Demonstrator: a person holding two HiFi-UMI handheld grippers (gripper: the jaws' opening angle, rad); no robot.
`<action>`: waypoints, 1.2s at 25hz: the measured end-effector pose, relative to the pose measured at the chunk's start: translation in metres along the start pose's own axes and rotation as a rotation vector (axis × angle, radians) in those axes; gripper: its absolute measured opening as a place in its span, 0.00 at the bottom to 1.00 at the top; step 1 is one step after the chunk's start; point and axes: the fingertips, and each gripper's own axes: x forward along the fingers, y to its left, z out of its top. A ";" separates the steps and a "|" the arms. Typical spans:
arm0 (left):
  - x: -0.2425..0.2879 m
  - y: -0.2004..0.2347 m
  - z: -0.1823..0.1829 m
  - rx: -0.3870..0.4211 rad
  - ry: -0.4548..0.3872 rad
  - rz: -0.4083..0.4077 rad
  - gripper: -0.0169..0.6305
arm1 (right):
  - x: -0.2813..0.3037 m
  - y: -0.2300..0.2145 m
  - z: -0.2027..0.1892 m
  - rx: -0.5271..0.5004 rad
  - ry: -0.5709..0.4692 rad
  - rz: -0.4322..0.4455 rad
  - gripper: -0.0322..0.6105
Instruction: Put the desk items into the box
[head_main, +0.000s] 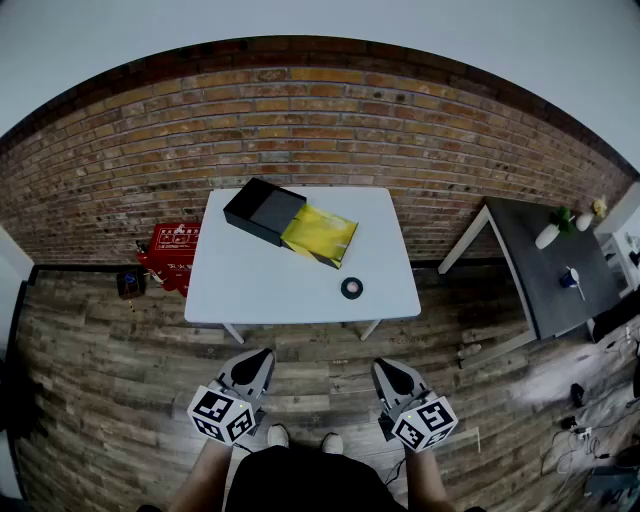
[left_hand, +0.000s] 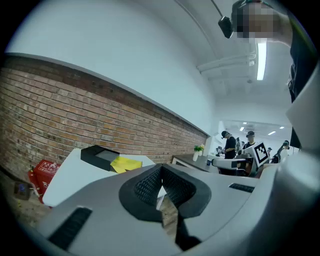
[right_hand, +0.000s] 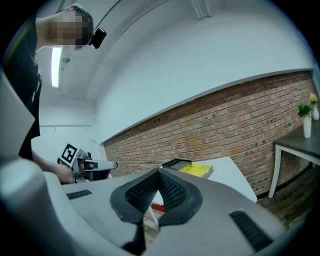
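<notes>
Ring: a small dark ring lies flat on the white bench, ahead of both sets of jaws and well apart from them
Ring axis: round, so no long axis to line up with; a grip across its rim looks possible from any side
Box: the black box with its yellow tray slid out sits beyond the ring and to its left; its long axis runs slantwise, black end far-left, yellow end near-right, towards the ring
Right gripper: jaws clenched on nothing; the ring lies ahead and a little to their left
Left gripper: jaws pressed together, empty; the ring lies ahead and well off to their right
Nearer hand: the right, by my reading
Coming move: likely a forward reach over the bench's near edge, with the jaws opened first
</notes>
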 end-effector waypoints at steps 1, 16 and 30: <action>-0.001 0.003 0.001 -0.002 -0.002 0.002 0.05 | -0.001 0.000 0.001 -0.002 -0.001 -0.005 0.08; -0.025 0.029 0.003 0.011 -0.010 0.010 0.05 | -0.001 0.022 -0.001 0.031 -0.044 -0.046 0.08; -0.072 0.083 -0.005 -0.018 -0.010 0.015 0.05 | 0.034 0.061 -0.009 0.067 -0.036 -0.064 0.08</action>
